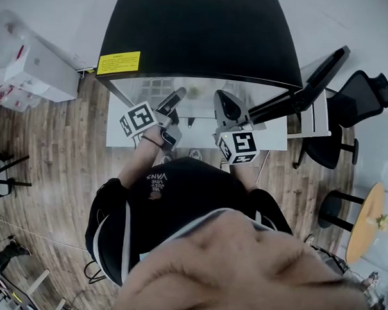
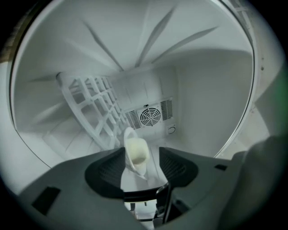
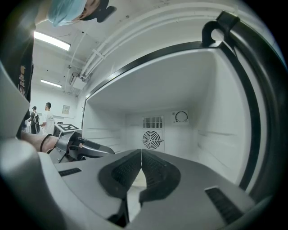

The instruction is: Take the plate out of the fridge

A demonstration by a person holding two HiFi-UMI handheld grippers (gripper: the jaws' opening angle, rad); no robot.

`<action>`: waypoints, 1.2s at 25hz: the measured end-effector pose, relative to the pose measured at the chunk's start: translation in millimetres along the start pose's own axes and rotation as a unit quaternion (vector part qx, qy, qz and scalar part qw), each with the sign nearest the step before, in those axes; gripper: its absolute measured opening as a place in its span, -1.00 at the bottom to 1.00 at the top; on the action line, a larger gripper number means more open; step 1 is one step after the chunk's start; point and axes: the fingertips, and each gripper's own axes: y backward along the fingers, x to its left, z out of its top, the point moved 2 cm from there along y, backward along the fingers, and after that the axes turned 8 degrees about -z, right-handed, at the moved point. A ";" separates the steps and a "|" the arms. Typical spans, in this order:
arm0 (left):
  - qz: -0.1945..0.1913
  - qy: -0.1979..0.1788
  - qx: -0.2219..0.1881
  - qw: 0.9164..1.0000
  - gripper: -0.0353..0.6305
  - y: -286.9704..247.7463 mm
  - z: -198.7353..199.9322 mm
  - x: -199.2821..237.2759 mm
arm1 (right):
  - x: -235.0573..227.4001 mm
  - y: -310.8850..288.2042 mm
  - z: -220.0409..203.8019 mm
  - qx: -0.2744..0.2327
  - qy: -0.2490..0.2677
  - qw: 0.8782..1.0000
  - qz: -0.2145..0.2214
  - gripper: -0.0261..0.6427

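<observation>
A small white plate (image 2: pixel 136 155) lies inside the white fridge (image 2: pixel 202 103), seen edge-on in the rolled left gripper view. My left gripper (image 2: pixel 141 164) is open, its dark pads (image 2: pixel 105 168) on either side of the plate and clear of it. From the head view, both grippers reach level into the black-topped fridge (image 1: pixel 199 36), the left gripper (image 1: pixel 174 104) beside the right gripper (image 1: pixel 223 106). My right gripper (image 3: pixel 141 157) is shut with nothing between its jaws, just inside the fridge mouth. The left gripper (image 3: pixel 87 148) shows at the left of the right gripper view.
A white wire shelf (image 2: pixel 96 105) stands by the plate. A round fan grille (image 3: pixel 152 139) and a dial (image 3: pixel 181 117) are on the back wall. The fridge door (image 1: pixel 316 79) hangs open at the right. Black chairs (image 1: pixel 360 100) and a round wooden table (image 1: pixel 366 220) stand to the right.
</observation>
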 end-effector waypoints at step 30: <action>0.045 0.091 -0.009 0.995 -0.80 1.3 -10.3 21.2 | -6.1 -5.6 -4.9 0.004 -0.009 1.000 -0.001 -0.89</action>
